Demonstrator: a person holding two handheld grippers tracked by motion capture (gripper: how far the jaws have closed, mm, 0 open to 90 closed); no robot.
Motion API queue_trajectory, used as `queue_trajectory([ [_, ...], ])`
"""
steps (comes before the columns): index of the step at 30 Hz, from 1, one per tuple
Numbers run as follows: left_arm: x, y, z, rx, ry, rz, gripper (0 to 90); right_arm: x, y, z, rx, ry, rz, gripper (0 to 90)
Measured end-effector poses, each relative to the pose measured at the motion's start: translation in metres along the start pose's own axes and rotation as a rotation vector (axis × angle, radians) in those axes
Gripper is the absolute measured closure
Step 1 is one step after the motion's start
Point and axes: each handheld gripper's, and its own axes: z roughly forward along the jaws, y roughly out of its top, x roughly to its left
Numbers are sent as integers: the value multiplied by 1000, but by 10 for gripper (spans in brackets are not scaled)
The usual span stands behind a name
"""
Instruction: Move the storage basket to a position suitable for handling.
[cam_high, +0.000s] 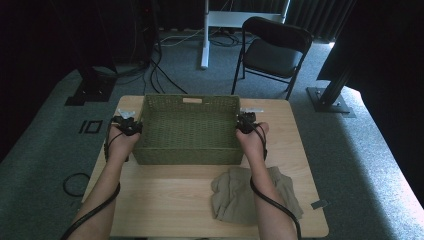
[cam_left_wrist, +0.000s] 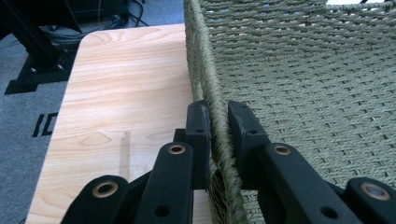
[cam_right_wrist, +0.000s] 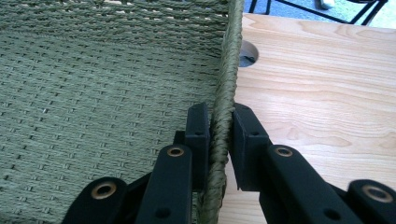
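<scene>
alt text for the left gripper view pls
The left tool has its two black jaws closed on the rim of a green woven rope basket, one jaw inside, one outside. A light wooden table lies to the left.

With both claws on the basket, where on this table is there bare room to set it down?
The widest bare patch is the near left of the table, between the basket and the front edge, left of the crumpled cloth. Narrow strips run beside each basket wall, where the left claw and right claw grip the rim. The near right is crowded by the cloth.
</scene>
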Motion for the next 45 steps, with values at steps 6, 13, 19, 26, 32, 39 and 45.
queue_trajectory([
  [6,-15,6,6,5,-8,8,809,-14,0,-1,4,-14,4,786],
  [13,-30,10,11,4,-17,12,808,-31,0,-1,3,-17,35,791],
  [19,-45,14,14,4,-24,17,808,-43,-1,-2,6,-38,37,797],
  [26,-64,19,19,10,-29,36,808,-64,-3,-6,14,-54,63,801],
  [32,-81,23,22,13,-28,44,808,-74,-4,-7,18,-64,72,804],
  [39,-97,26,24,21,-32,57,807,-94,-7,-11,23,-82,95,809],
  [45,-111,28,26,28,-34,63,807,-105,-8,-13,25,-96,103,812],
])
